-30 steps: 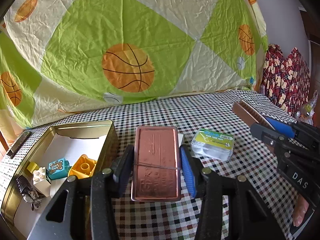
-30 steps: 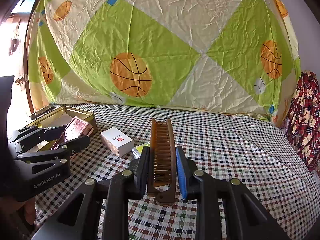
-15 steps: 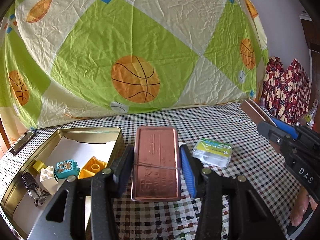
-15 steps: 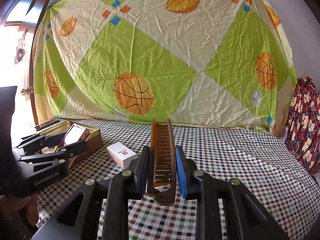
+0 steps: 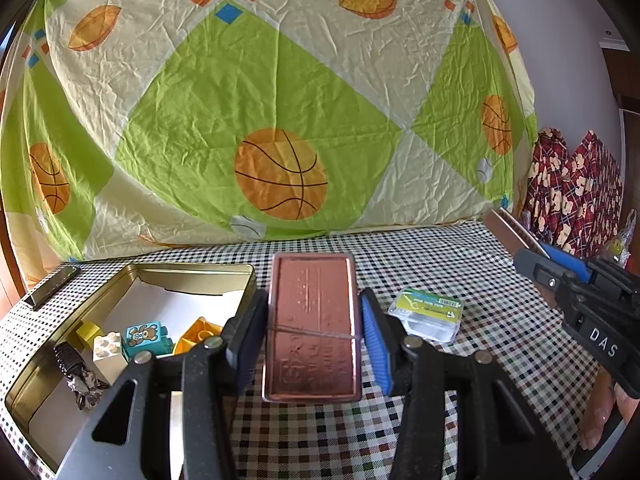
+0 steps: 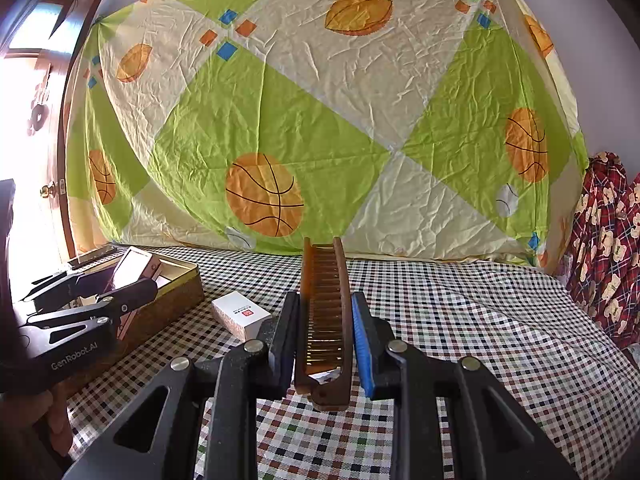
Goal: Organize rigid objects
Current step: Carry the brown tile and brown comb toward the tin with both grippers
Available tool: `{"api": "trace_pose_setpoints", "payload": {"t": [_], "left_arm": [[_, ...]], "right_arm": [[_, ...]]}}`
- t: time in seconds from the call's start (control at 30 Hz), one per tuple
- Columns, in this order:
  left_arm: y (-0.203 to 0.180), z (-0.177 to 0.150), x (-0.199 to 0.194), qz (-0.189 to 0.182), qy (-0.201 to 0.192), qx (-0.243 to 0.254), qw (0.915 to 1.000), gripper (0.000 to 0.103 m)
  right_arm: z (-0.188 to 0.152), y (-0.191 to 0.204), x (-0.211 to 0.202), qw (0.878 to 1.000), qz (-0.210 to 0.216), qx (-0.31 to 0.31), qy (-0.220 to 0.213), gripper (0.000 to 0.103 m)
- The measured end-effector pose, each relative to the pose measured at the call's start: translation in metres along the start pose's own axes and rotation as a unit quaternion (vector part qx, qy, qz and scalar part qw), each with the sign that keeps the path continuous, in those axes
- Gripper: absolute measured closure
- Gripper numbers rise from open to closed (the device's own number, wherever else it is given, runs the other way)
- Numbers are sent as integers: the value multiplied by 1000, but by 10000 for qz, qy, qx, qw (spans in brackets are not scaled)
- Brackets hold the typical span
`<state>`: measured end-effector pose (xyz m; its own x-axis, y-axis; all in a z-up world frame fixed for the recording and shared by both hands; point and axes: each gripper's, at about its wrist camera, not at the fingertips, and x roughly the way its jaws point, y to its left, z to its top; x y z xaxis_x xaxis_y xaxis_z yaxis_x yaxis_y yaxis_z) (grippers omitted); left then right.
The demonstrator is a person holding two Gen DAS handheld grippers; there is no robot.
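Observation:
My left gripper (image 5: 312,316) is shut on a flat copper-coloured tin (image 5: 313,328), held above the checked tablecloth just right of an open gold metal box (image 5: 240,276). Inside the box lie several toy bricks (image 5: 146,338) and a dark spring clip (image 5: 74,364). My right gripper (image 6: 325,316) is shut on a brown folding comb (image 6: 326,312), teeth up, held over the cloth. The left gripper (image 6: 96,300) with its tin also shows at the left of the right wrist view, over the gold box (image 6: 180,292). The right gripper (image 5: 560,276) shows at the right of the left wrist view.
A small clear box with a green label (image 5: 428,314) lies right of the tin. A white carton (image 6: 240,314) sits between box and comb. A sheet with basketball prints (image 5: 280,120) hangs behind. Red patterned fabric (image 6: 608,240) is at the far right. A flat lid (image 5: 50,286) lies by the box.
Both views have tilted upward, showing more of the sheet. The left gripper with the tin has shifted slightly relative to the gold box. Both grips are unchanged.

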<state>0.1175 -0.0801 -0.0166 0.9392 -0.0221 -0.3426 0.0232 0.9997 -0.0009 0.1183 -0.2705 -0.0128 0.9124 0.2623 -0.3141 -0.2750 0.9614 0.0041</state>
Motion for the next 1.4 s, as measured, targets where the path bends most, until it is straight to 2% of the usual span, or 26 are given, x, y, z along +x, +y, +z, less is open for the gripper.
{"api": "trace_pose_setpoints", "payload": {"t": [0.7, 1.4], "left_arm": [[6, -4, -21, 54, -379, -83, 9992, 57], [29, -10, -41, 6, -397, -369, 9985, 57]], "right_arm": [[2, 5, -16, 9994, 89, -4, -331, 76], [2, 43, -17, 9979, 493, -93, -400, 76]]}}
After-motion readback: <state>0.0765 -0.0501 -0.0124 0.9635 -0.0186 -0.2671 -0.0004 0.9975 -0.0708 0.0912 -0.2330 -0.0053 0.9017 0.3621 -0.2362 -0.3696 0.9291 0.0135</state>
